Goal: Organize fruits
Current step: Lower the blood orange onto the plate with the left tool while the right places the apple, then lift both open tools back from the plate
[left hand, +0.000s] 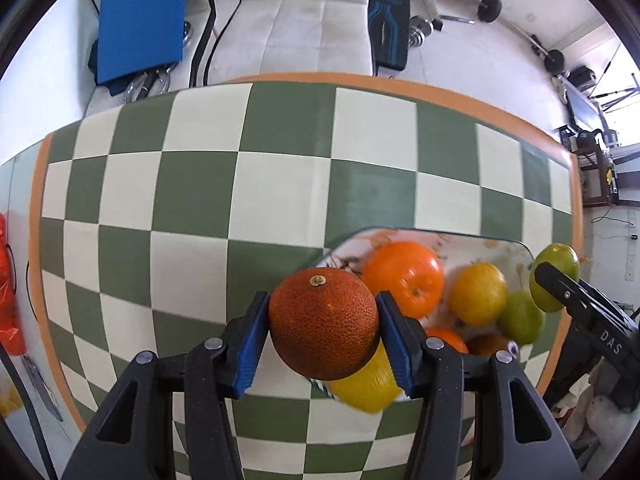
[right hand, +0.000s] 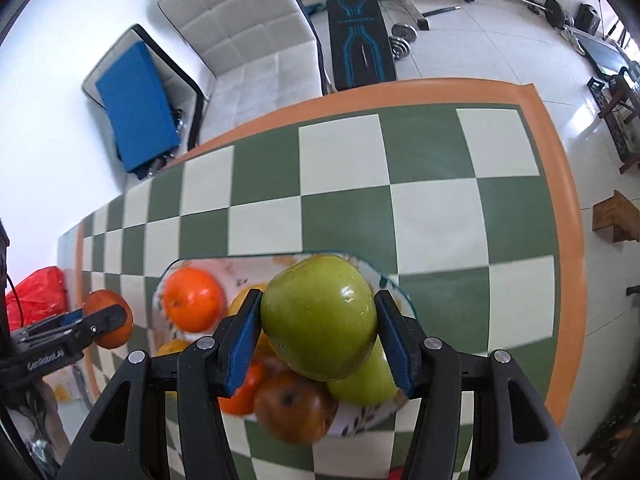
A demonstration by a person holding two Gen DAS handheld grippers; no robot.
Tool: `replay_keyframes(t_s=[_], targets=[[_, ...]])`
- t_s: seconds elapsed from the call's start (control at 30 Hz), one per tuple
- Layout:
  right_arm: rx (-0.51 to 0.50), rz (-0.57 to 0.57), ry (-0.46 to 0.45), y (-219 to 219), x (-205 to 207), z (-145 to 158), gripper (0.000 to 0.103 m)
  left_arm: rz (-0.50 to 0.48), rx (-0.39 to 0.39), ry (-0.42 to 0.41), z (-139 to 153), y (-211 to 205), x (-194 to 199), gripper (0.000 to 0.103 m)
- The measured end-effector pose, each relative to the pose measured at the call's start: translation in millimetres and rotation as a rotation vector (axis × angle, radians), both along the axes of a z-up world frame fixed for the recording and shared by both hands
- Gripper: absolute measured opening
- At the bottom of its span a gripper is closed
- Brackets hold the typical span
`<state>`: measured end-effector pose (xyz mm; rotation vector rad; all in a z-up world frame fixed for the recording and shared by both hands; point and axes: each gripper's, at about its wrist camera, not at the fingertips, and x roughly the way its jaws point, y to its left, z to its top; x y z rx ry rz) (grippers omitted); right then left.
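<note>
Left wrist view: a dark orange [left hand: 323, 322], rough-skinned with its stem end up, sits clamped between the blue pads [left hand: 251, 344] of the left hand-held gripper [left hand: 323, 338], held over the near left edge of the tray [left hand: 512, 250]. In the tray, at about 1 o'clock from that fruit, lies a bright orange [left hand: 403, 278]; further toward 3 o'clock are a yellow-orange fruit [left hand: 477, 294] and a green fruit [left hand: 520, 316], and a yellow fruit [left hand: 366, 388] shows just below the held one (blurred, so its kind is unclear). At the far right a green apple [left hand: 556, 276] is seen behind a black finger of the right hand-held gripper.

Right wrist view: the right hand-held gripper [right hand: 319, 334] is clamped on the same green apple [right hand: 319, 316], which hangs above the tray [right hand: 394, 288]. Beneath it lie a second green fruit [right hand: 362, 384], a brownish-red fruit [right hand: 294, 408] at about 7 o'clock, and the bright orange [right hand: 194, 300] at 9 o'clock. Further out at 9 o'clock, the left hand-held gripper [right hand: 108, 320] carries the dark orange [right hand: 110, 312].

The tray rests on a bench [left hand: 192, 184] covered in green and cream checks with an orange border. Beyond its far edge, at 12 o'clock, stand a white sofa [left hand: 308, 20] and a black weight bench [left hand: 388, 28]; a blue pad [left hand: 140, 16] is at 11 o'clock, and a red bag [left hand: 8, 292] lies past the bench's left edge.
</note>
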<state>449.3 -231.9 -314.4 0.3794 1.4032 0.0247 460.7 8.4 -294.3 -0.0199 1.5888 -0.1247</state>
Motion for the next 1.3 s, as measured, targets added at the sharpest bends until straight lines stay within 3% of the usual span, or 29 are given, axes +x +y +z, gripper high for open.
replay_keyframes(t_s=[0.3, 0.37, 0.43, 0.47, 0.5, 0.57, 0.63, 0.83, 1.3], targets=[[0.013, -0.008, 0.072, 5, 11, -29, 0.059, -0.017, 0.026, 0.054, -18, 1, -1, 0.052], [0.019, -0.020, 0.083, 4, 10, -29, 0.063, -0.014, 0.021, 0.062, -22, 0, -1, 0.053], [0.025, -0.026, 0.089, 2, 9, -27, 0.083, -0.022, 0.019, 0.042, -20, -1, -2, 0.070], [0.021, -0.026, 0.085, 2, 9, -25, 0.084, -0.025, 0.019, 0.034, -19, -2, -2, 0.084], [0.015, -0.024, 0.084, 2, 8, -24, 0.084, -0.026, 0.017, 0.033, -19, -3, -2, 0.091], [0.007, -0.013, 0.086, 3, 7, -20, 0.085, -0.016, 0.006, 0.025, -16, -3, -4, 0.091], [-0.009, -0.001, 0.090, 5, 5, -17, 0.095, -0.008, 0.012, 0.020, -15, -3, -5, 0.092], [-0.116, 0.063, 0.056, 15, -13, -2, 0.096, -0.004, 0.048, -0.035, 0, -7, -18, 0.096], [-0.211, 0.072, -0.063, 25, -85, 43, 0.096, 0.002, 0.099, -0.205, 40, -15, -80, 0.096]])
